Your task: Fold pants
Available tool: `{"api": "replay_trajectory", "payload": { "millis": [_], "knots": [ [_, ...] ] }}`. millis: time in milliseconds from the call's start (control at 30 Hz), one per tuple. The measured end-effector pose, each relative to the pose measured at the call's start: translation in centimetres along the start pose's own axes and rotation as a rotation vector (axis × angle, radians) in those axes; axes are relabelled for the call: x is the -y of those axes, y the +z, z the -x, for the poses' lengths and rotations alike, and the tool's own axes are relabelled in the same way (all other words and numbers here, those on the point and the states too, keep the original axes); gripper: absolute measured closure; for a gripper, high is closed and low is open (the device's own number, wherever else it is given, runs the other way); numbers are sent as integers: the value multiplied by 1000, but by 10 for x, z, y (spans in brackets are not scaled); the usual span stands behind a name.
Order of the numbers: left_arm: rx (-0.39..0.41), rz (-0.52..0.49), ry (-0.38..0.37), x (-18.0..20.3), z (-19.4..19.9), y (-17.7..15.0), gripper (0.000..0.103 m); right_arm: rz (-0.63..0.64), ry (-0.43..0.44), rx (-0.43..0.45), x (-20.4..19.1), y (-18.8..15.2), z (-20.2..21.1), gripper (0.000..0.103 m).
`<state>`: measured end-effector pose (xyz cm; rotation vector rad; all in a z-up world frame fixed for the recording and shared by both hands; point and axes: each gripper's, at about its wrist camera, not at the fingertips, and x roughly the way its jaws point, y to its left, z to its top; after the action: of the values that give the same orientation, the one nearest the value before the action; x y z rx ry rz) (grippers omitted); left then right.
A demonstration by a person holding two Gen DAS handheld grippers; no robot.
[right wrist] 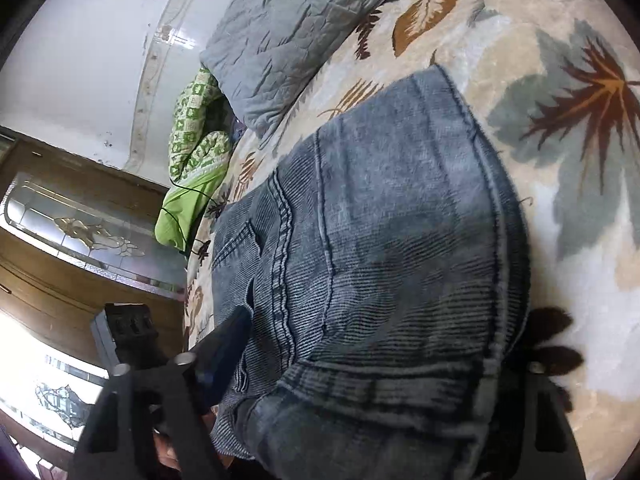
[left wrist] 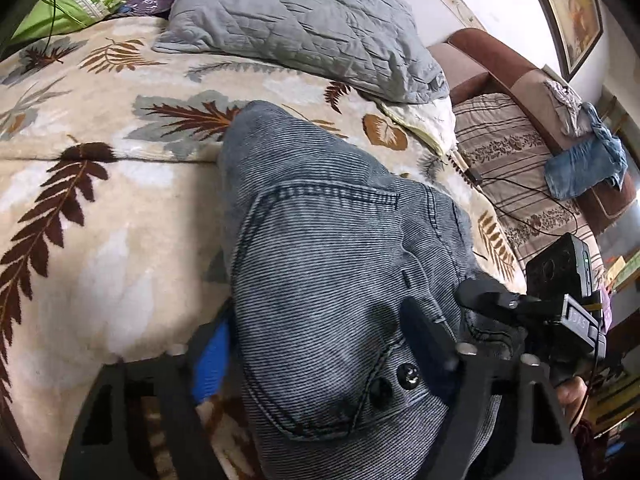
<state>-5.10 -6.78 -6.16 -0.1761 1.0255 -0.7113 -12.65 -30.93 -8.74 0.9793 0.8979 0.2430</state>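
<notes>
Across the middle and lower part of both wrist views lie the pants [left wrist: 320,264], blue-grey denim spread on a leaf-patterned blanket [left wrist: 100,208] that covers the bed, the waistband end nearest the cameras and the cloth running away toward the upper frame. At the bottom of the left view the left gripper [left wrist: 320,364] straddles that near end, its blue-padded finger at lower left and its dark finger at lower right, beside a metal button [left wrist: 409,374]; the denim sits between the fingers, but whether the pads already press it I cannot tell. At the bottom of the right view the right gripper [right wrist: 360,364] likewise has the waistband between its fingers, and its grip is equally unclear. My reading is that the step in hand is taking hold of the waist end for a fold. To do it well, both grippers should close on all layers at once, at matching points on either edge, then lift evenly so the seams stay aligned and the cloth does not twist. Toward the top of both views lies a grey quilted pillow [left wrist: 304,28], well clear of the denim.
</notes>
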Motion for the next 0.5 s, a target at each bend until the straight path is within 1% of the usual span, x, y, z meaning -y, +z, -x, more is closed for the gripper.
{"api": "replay_trajectory", "payload": {
  "millis": [33, 67, 133, 233, 367, 500],
  "knots": [
    [1, -6, 7, 0, 0, 0, 35, -4, 1, -2, -2, -1, -3, 46],
    [2, -11, 10, 1, 1, 1, 37, -5, 1, -1, -4, -1, -4, 49],
    [10, -14, 17, 0, 5, 1, 54, 13, -4, 18, -12, -1, -4, 52],
    [30, -8, -4, -3, 15, 5, 61, 45, 4, 54, -27, 0, -1, 56],
    [73, -28, -4, -1, 29, 15, 64, 100, 17, 80, -50, 3, -2, 57],
    [130, -36, 7, -1, 46, 32, 64, 138, 32, 72, -71, 10, -15, 57]
  ]
}}
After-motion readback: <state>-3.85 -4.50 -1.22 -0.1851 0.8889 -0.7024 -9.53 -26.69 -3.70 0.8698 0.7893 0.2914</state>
